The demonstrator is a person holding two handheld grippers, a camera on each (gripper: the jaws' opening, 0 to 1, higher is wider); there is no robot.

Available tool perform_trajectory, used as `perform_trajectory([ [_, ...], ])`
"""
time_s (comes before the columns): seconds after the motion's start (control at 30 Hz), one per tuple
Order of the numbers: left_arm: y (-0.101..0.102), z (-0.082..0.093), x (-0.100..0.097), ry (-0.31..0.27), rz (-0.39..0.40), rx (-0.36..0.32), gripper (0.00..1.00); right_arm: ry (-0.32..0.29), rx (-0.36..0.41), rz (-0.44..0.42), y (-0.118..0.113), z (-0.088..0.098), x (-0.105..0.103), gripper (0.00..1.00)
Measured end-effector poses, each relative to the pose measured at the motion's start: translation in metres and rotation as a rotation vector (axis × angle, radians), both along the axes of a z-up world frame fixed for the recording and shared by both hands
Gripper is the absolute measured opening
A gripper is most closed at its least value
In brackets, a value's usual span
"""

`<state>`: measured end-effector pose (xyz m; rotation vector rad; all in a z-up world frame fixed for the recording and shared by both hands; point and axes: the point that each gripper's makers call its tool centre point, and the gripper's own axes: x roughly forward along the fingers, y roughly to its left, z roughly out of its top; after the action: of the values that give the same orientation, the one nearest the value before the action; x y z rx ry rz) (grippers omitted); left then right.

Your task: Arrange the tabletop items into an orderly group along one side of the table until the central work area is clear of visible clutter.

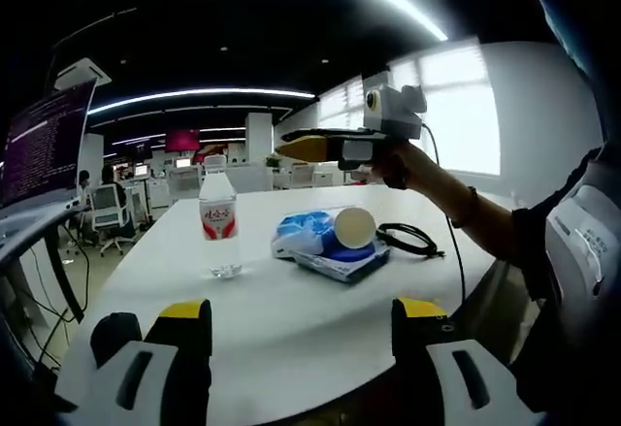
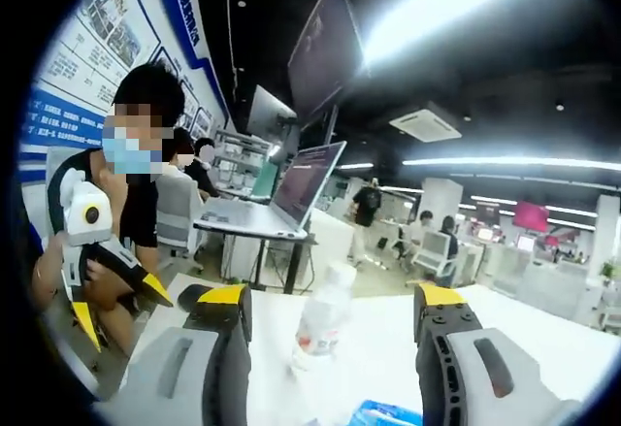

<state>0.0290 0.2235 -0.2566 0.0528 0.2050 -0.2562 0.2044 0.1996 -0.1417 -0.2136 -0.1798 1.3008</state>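
Left gripper view first: my left gripper (image 1: 303, 348) hangs over the near edge of the white table (image 1: 291, 319), its yellow-tipped jaws spread wide with nothing between them. Beyond them a clear water bottle (image 1: 219, 224) with a red-and-white label stands upright on the tabletop. Just to its right lies a blue-and-white packet (image 1: 335, 254) with a pale cup (image 1: 347, 227) tipped on its side, resting on top of it. A coiled black cable (image 1: 408, 238) lies beside the packet, further right. Above these things the right gripper (image 1: 303, 147) reaches in from the right, held in a person's hand (image 1: 408, 167); from this angle I cannot tell how its jaws stand. A dark monitor (image 1: 44, 145) with lines of text sits at the far left.

Right gripper view: my right gripper (image 2: 335, 324) has its jaws well apart and empty. Between them I see the same bottle (image 2: 323, 324) upright on the table, and a corner of the blue packet (image 2: 393, 413) at the bottom edge. An open laptop (image 2: 277, 198) sits on a stand behind. At left a seated person in a black shirt (image 2: 136, 203) holds the left gripper (image 2: 116, 302), its yellow tips apart.
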Motion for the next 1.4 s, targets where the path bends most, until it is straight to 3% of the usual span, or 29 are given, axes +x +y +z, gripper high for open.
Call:
perform_trajectory([
  [0.27, -0.008, 0.011, 0.009, -0.026, -0.019, -0.045, 0.75, 0.017, -0.011, -0.077, -0.026, -0.006, 0.024, 0.64],
  [0.5, -0.013, 0.011, 0.017, -0.018, -0.027, -0.043, 0.74, 0.036, -0.028, -0.146, -0.048, -0.017, 0.043, 0.62],
  [1.4, -0.011, 0.011, 0.028, 0.004, -0.019, -0.106, 0.73, 0.124, -0.080, -0.267, -0.093, -0.052, 0.073, 0.60],
])
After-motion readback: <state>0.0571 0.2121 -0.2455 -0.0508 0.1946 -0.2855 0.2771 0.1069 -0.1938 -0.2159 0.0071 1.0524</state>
